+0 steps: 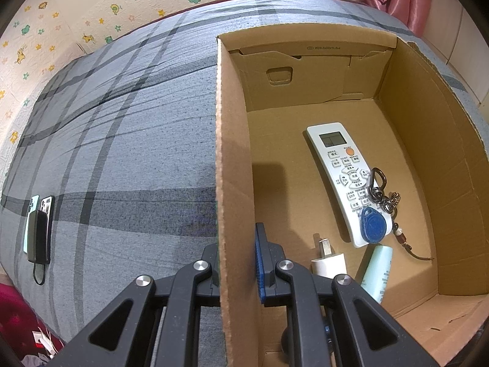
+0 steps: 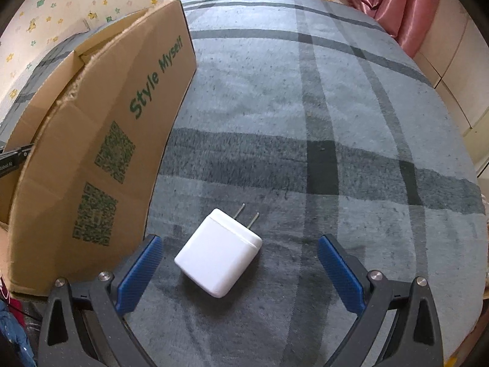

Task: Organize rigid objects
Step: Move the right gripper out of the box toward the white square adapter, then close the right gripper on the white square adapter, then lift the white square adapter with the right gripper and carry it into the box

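We hold the left gripper (image 1: 237, 263) clamped on the box wall (image 1: 233, 165), one finger outside against the bedspread (image 1: 122, 153) side and the blue pad (image 1: 261, 263) inside, pressed against the cardboard. The box (image 1: 412, 153) sits open on the bed. On its floor lies a white remote (image 1: 342, 177), face up, running from the middle toward the near right. A key ring (image 1: 379, 189) with a blue fob (image 1: 373, 224) rests on the remote's lower end, and its beaded cord trails off onto the cardboard beside it. Just below the remote we see a small white plug (image 1: 328, 261) and a pale green tube (image 1: 377, 272), both partly hidden behind our gripper's arm. Out on the bedspread, well to the left of the box, lie two phones (image 1: 42, 217) with a black power bank (image 1: 38, 235) on top of them.

Our right gripper (image 2: 240, 272) hangs over the bedspread (image 2: 305, 107) with its fingers spread wide and nothing in their grip. A white charger (image 2: 218, 252) lies flat on the cloth between the blue pads (image 2: 142, 269), touching neither, its two prongs pointing away from us. The box (image 2: 101, 140) stands just to the left, its outer wall printed with green lettering and two square codes
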`<state>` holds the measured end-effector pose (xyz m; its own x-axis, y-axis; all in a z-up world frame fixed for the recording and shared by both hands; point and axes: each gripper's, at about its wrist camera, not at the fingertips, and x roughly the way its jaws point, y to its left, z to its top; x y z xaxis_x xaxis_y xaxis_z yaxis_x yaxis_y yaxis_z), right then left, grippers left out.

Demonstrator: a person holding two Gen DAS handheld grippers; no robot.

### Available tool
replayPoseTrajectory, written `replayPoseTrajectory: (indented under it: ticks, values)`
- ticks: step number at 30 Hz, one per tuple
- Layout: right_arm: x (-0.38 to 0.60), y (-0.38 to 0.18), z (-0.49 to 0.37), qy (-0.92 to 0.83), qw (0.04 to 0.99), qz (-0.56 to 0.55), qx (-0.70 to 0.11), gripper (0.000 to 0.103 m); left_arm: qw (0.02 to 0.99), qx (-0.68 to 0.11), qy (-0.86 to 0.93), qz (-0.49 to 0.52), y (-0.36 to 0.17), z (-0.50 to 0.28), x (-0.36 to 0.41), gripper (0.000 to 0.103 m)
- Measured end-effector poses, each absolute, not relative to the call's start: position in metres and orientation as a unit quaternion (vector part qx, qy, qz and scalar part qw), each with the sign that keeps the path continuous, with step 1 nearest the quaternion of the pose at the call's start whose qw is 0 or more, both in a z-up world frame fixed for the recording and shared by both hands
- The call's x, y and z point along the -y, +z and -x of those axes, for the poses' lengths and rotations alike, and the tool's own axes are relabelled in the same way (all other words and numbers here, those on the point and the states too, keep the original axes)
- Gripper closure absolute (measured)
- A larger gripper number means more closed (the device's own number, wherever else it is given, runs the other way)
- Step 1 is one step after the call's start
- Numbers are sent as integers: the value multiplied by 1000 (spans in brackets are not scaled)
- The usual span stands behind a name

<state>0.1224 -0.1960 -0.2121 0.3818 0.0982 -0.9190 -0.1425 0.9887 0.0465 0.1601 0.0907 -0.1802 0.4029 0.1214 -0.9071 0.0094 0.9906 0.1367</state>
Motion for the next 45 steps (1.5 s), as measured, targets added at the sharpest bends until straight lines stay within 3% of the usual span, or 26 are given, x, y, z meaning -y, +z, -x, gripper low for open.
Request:
replayPoseTrajectory:
  ticks: [6, 11, 14, 16, 45]
  values:
    - [196, -223, -128, 71, 825, 15, -560, 1, 835, -545, 34, -59, -180, -160, -91, 89]
    - [196, -225, -132, 82, 820, 3, -567, 8, 835, -545, 34, -59, -181, -160, -90, 89]
    - [194, -227, -134, 86, 816, 1, -571, 21, 835, -545, 35, -60, -181, -160, -91, 89]
    - [194, -227, -135, 92, 814, -3, -574, 38, 835, -546, 35, -60, -181, -160, -91, 89]
    - [193, -151, -134, 56, 834, 18, -549, 38, 835, -546, 33, -58, -181, -160, -90, 89]
